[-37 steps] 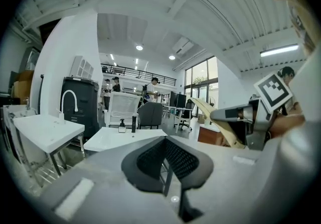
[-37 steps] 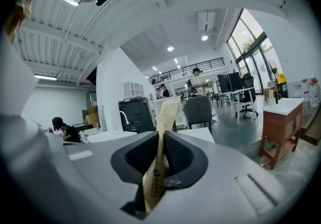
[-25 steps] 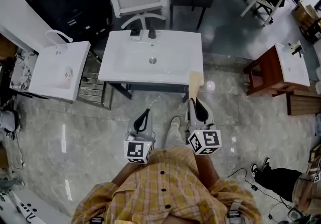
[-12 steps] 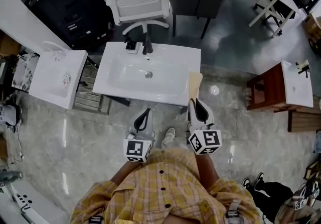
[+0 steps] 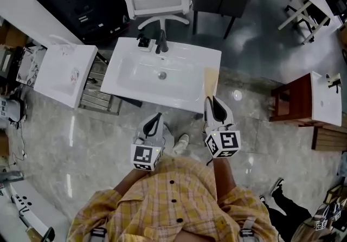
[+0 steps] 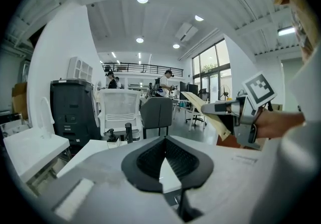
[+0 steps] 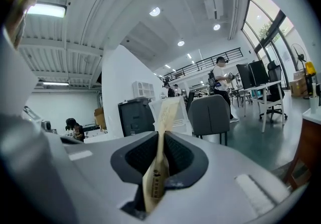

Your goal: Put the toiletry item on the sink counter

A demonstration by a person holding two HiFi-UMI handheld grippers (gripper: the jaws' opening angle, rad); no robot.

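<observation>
A: Fig. 1: our right gripper (image 5: 213, 101) pinches the packet (image 5: 211, 81) by its near end; it juts ahead toward the sink counter (image 5: 212, 57).

B: On our left gripper (image 5: 158, 118), the 2 jaws are together, empty. We judge the packet light and bendy; an end grip suffices.

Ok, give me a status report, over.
Left tongs shut, empty. Right tongs shut on tan paper packet, held above near right corner of sink counter, not yet down. Faucet at far edge, out of the path.
</observation>
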